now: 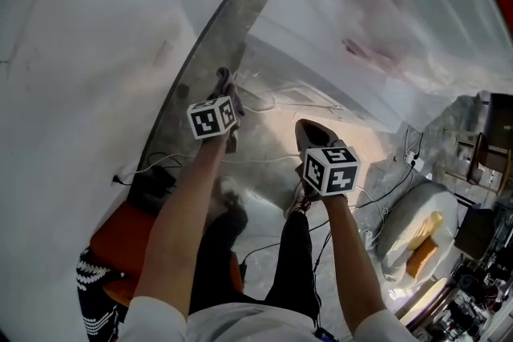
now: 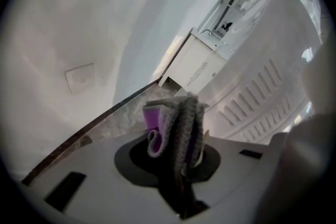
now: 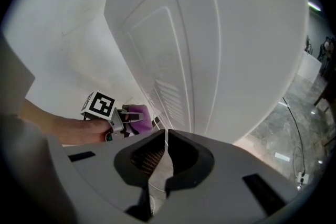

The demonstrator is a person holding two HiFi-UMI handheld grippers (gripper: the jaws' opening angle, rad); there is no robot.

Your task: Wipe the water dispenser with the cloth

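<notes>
The water dispenser [image 1: 417, 20] is a big white body at the upper right of the head view; its louvred side panel [image 3: 168, 92] fills the right gripper view. My left gripper [image 1: 227, 96] is shut on a folded grey and purple cloth [image 1: 224, 79], held low beside the dispenser near the grey skirting strip [image 1: 232, 12]. In the left gripper view the cloth [image 2: 181, 123] stands up between the jaws, with the louvred panel [image 2: 262, 102] to its right. My right gripper [image 1: 309, 132] is shut with nothing in it, a little right of the left one, its jaws [image 3: 167, 136] pointed at the dispenser's side.
A white wall [image 1: 72, 52] runs along the left, with a socket plate [image 2: 80, 77] on it. Cables [image 1: 264, 160] trail over the stone floor. An orange seat [image 1: 120, 236] is at the lower left, clutter and a white bundle [image 1: 417, 228] at the right. A white cabinet [image 2: 194, 63] stands farther along.
</notes>
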